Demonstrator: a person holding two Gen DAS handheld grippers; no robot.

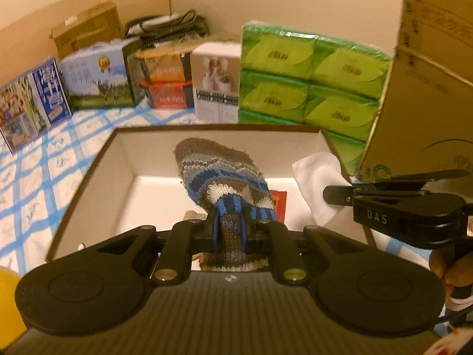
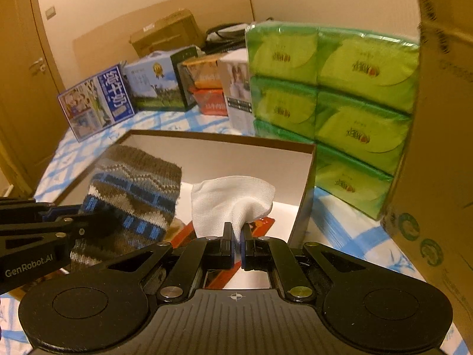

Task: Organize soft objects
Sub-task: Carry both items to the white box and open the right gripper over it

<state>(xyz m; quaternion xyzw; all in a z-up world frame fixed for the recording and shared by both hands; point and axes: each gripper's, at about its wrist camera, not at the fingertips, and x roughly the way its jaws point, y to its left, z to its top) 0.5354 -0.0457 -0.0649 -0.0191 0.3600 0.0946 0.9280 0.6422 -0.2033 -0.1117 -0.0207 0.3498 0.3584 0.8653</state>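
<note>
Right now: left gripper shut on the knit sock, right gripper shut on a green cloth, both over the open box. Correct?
One thing is off: the cloth in the right gripper is white, not green; the right wrist view shows it. The left gripper is shut on the knit sock, both over the open box.

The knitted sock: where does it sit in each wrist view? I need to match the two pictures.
Left wrist view: knitted sock at centre, clamped in the left gripper, over the open box.
Right wrist view: knitted sock at lower left, beside the white cloth.
Shared landmark: the green tissue packs behind the box.
</note>
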